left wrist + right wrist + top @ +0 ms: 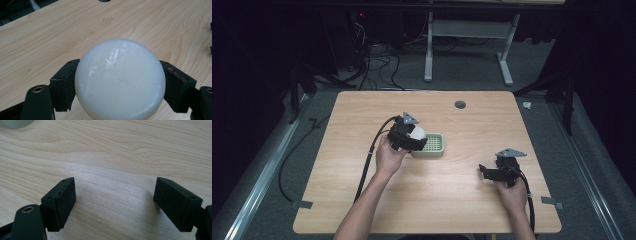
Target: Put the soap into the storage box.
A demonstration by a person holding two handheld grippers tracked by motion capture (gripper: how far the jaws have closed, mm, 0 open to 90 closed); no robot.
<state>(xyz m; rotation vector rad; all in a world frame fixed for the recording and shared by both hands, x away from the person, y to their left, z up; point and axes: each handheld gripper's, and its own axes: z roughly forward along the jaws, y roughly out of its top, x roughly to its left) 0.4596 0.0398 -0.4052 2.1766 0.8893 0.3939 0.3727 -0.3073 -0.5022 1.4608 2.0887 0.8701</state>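
We see the left tongs (pixel 120 82) clamped on a white ball (pixel 120 80), held beside a green tray (pixel 430 145) at mid-bench (pixel 472 120). The right tongs (pixel 115 202) gape empty, well apart.

Left tongs (pixel 416 141): black body, grey three-cornered plate on top, thick black cable trailing off. Right tongs (pixel 484 170): same black build, grey plate, black cable. Jaw blocks black, rectangular, small screw holes in their faces; brass-coloured insert in the left arm of each. Forearms bare, no sleeves visible.
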